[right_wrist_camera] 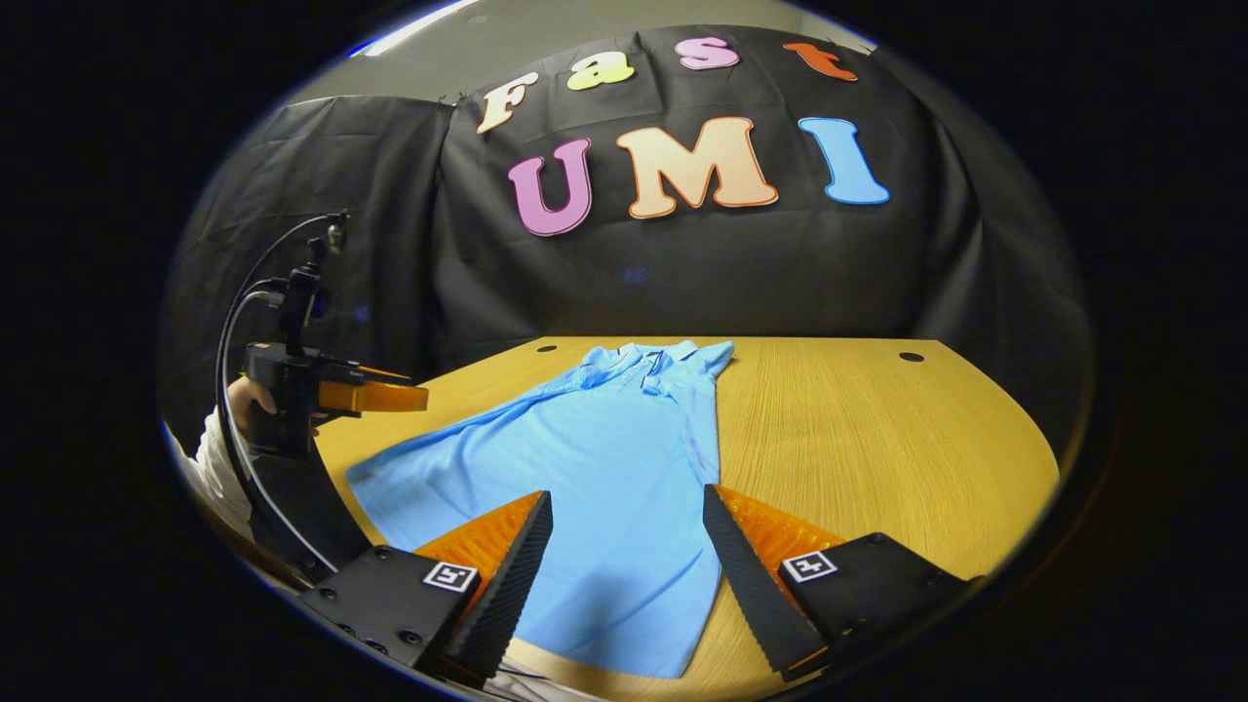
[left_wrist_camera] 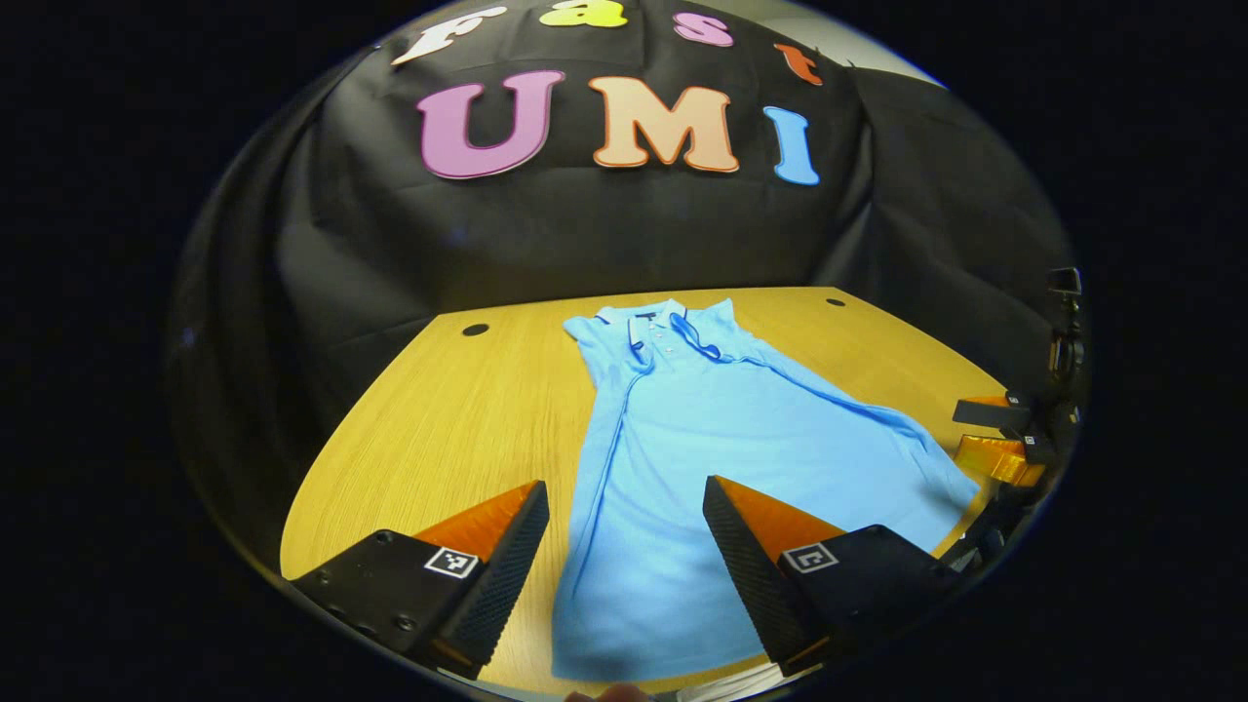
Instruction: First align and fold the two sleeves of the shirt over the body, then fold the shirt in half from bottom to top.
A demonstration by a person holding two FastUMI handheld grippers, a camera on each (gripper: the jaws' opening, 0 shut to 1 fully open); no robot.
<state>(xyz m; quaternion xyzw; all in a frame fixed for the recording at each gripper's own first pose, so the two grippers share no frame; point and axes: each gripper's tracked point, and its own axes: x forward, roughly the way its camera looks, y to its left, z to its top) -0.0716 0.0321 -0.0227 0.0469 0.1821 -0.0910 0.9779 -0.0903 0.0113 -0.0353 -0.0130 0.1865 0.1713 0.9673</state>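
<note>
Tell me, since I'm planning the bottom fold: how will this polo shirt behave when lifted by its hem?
The polo shirt lies flat with soft ripples along its edges, so it is probably floppy and will sag between grasp points. It looks thin, likely light. On the smooth wooden table it may slide when dragged.

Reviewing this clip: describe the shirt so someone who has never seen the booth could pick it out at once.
Start at the wooden table in front of the black cloth wall. Lying flat on it, collar toward the wall and hem toward the viewer, is the shirt. It is a light blue polo with a buttoned placket, the one piece of fabric on the tabletop, and both open claws hover above its hem.
</note>
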